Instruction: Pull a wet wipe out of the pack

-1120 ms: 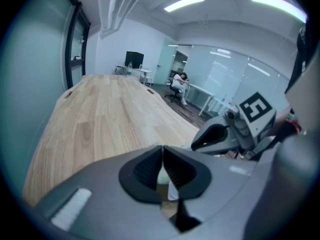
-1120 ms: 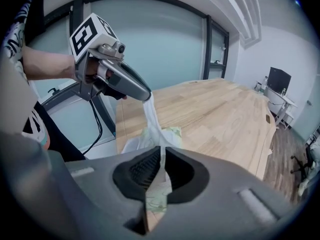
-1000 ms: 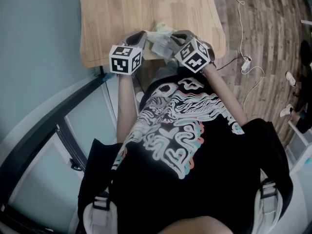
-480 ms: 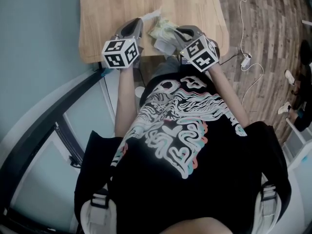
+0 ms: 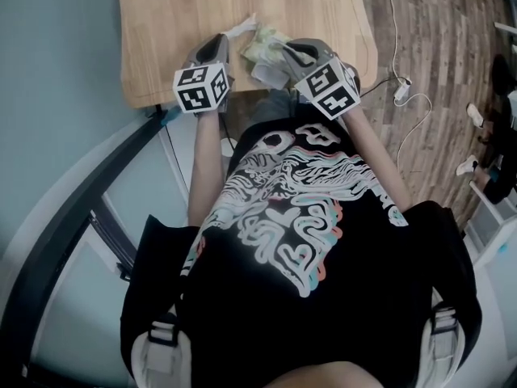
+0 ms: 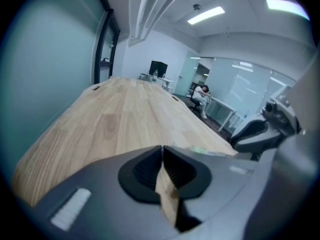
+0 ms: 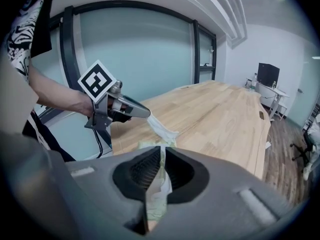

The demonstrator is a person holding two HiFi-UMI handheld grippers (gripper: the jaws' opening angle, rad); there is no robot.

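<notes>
The wet wipe pack (image 5: 265,49), pale green and white, is held just above the near edge of the wooden table (image 5: 178,23). My right gripper (image 5: 284,57) is shut on the pack (image 7: 159,184), whose crumpled film shows between its jaws (image 7: 162,154). My left gripper (image 5: 224,42) is shut on a white wipe (image 5: 242,28). In the right gripper view the left gripper (image 7: 146,115) holds the wipe (image 7: 162,128), which stretches back down into the pack's top. In the left gripper view the jaws (image 6: 162,151) meet tightly and the wipe itself is hidden.
The table (image 6: 125,119) runs far ahead, with a glass wall (image 7: 140,59) along its left side. A white cable with a plug (image 5: 401,91) lies on the wooden floor to the right. Desks and a seated person (image 6: 202,95) are far off.
My left gripper has drawn away to the left of the pack, and the wipe now trails from its tips. The right gripper has stayed on the pack.
</notes>
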